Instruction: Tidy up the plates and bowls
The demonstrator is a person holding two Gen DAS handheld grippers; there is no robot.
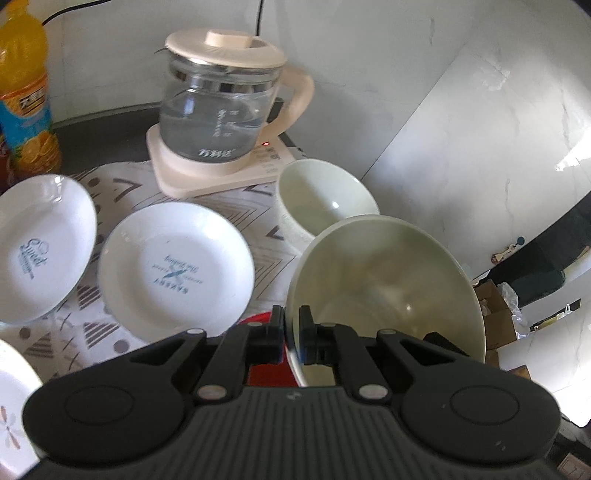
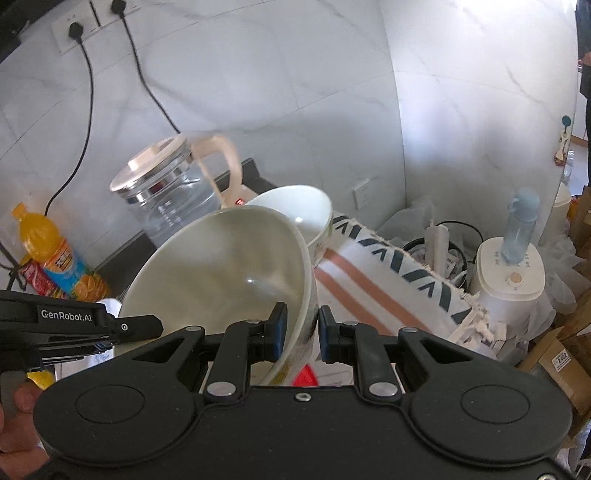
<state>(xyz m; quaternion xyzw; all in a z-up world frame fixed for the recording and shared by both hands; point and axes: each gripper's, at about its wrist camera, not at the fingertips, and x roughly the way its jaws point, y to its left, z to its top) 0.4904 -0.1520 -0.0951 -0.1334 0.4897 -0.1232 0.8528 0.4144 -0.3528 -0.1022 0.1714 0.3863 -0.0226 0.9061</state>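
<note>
Both grippers pinch one large pale bowl (image 1: 388,291) by its rim, holding it tilted above the counter. Seen from the left wrist, the left gripper (image 1: 291,334) has its pads nearly together on the bowl's thin wall at the near left edge. From the right wrist, the right gripper (image 2: 299,332) grips the same bowl (image 2: 229,273) at its right side, one pad inside and one outside, and the left gripper (image 2: 110,328) reaches in from the left edge, with part of a hand (image 2: 18,417) below it.

Just behind the held bowl stands a second, smaller bowl (image 1: 325,199), upright and empty. To its left lie two white plates with blue lettering (image 1: 173,269) (image 1: 40,243), close together, and the edge of a flower-patterned plate (image 1: 11,402) shows at the lower left. Behind them a glass kettle (image 1: 218,107) with a cream lid holds water and sits on its cream base (image 1: 218,173). An orange drink bottle (image 1: 26,92) stands at the far left.

The dishes rest on a patterned cloth (image 1: 92,325) over a dark counter. Marble-look wall panels (image 2: 277,92) rise behind, with plugs in a socket strip (image 2: 85,22).
</note>
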